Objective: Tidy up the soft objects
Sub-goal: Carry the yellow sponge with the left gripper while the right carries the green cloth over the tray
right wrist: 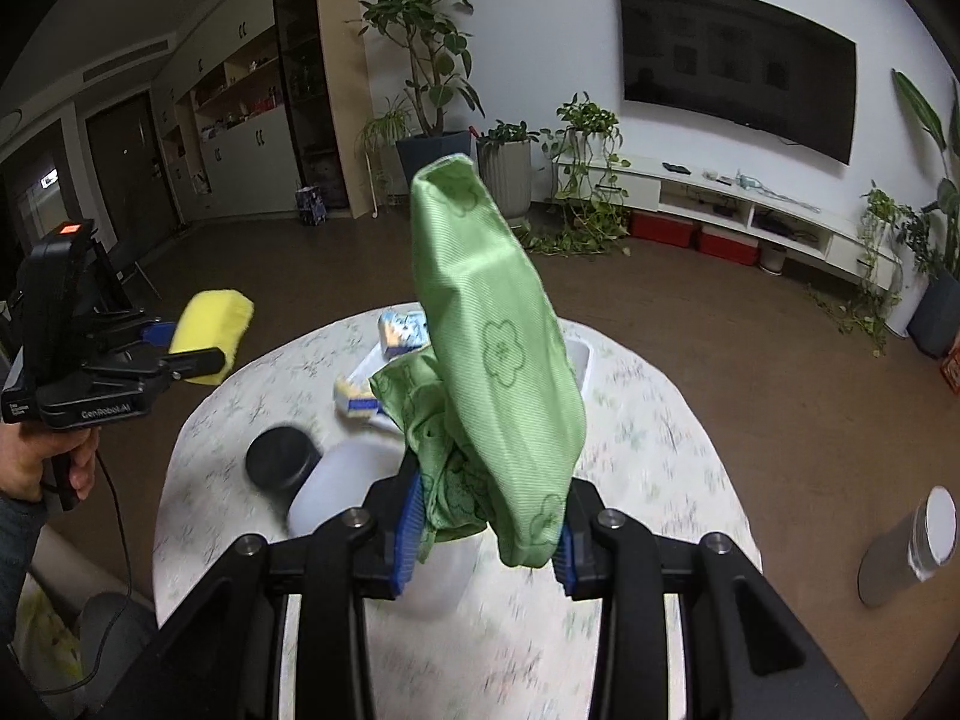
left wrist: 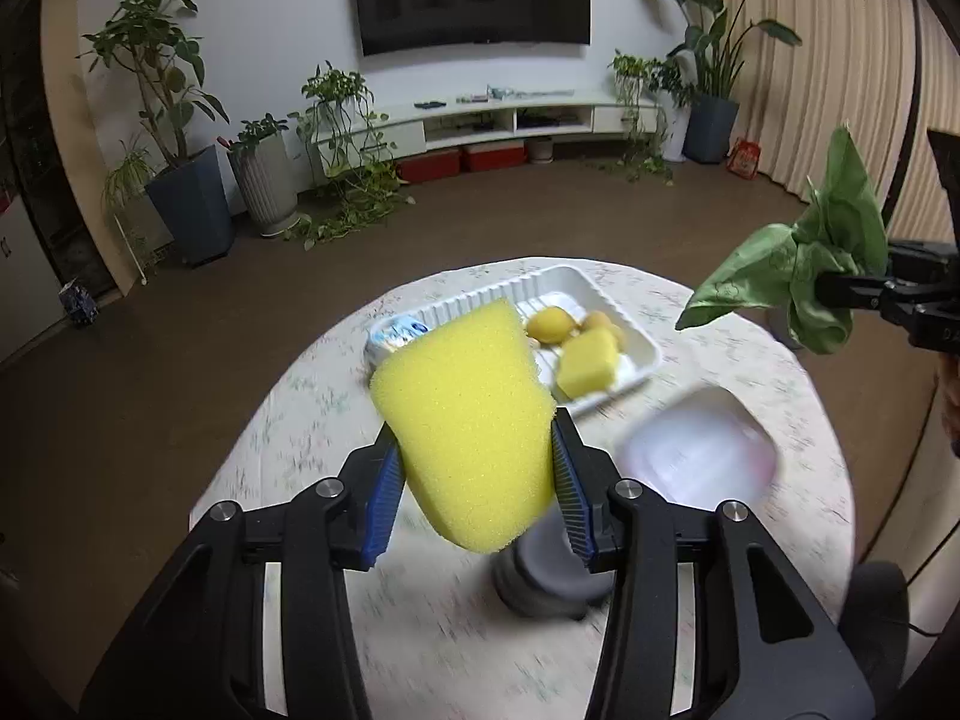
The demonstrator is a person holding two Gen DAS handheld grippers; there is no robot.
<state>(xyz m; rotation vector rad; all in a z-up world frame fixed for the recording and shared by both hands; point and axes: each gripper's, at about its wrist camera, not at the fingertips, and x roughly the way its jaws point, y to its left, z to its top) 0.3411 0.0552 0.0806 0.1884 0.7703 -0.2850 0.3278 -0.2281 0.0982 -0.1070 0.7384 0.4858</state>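
Left wrist view: left gripper (left wrist: 477,468) fingers clamped on yellow sponge (left wrist: 465,426), held up above the counter (left wrist: 336,396). Beyond the sponge, white tray (left wrist: 576,282) on the counter holds smaller yellow pieces (left wrist: 588,360). Right wrist view: right gripper (right wrist: 486,531) fingers pinch green cloth (right wrist: 498,336), bunched and standing up, above a white jug (right wrist: 342,480) with black cap (right wrist: 282,456); tray sits behind it.

A tray (left wrist: 639,354) on the table (left wrist: 750,360) holds sponge pieces (left wrist: 588,360).
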